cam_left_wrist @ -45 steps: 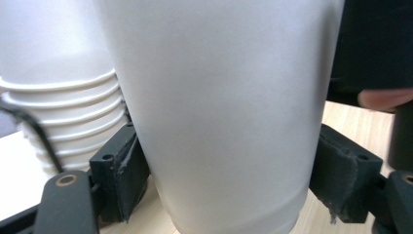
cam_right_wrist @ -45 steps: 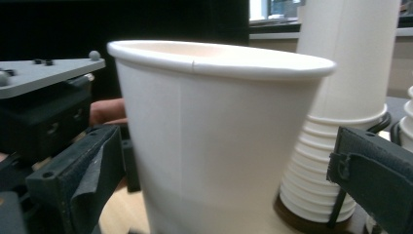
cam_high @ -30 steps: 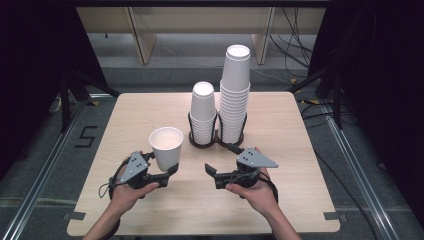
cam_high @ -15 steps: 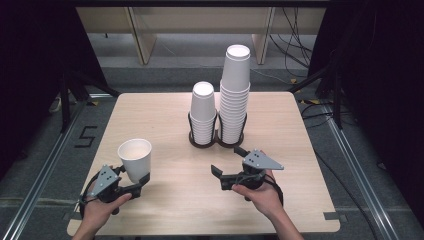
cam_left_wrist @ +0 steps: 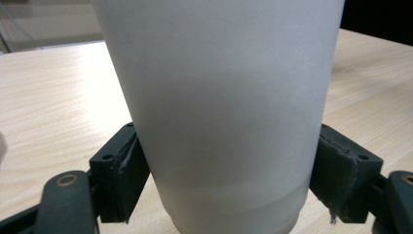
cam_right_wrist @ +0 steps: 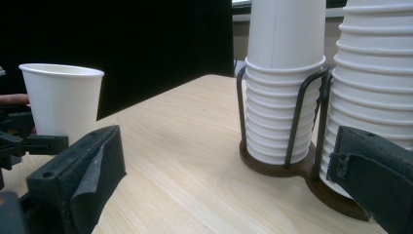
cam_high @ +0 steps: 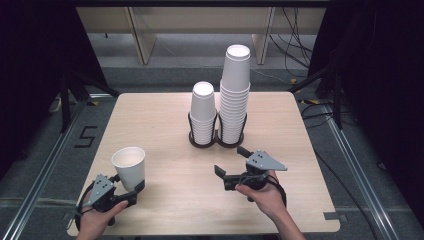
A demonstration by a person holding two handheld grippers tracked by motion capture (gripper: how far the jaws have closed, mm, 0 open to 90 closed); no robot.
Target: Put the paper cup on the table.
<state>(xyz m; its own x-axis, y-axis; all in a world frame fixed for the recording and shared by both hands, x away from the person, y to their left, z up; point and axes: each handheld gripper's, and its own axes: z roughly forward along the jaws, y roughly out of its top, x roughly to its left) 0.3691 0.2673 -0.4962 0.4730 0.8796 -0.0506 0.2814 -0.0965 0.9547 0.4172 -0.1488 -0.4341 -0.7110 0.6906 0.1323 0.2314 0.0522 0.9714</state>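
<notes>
High view: left gripper squeezing upright paper cup near table corner. Right gripper loose, holding nothing. Cup maybe touching table, hard to see.

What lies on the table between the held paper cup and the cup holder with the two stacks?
Nothing: bare table runs from the paper cup to the cup holder, as the high view shows.

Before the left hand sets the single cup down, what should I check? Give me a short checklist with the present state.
1. Left gripper shut on the paper cup: ok.
2. Cup upright, mouth up: ok.
3. Cup base touching the table: cannot tell.
4. Table beside the cup free of things: ok.
5. Right gripper open, holding nothing: ok.
6. Two cup stacks standing in the holder, apart from both grippers: ok.
</notes>
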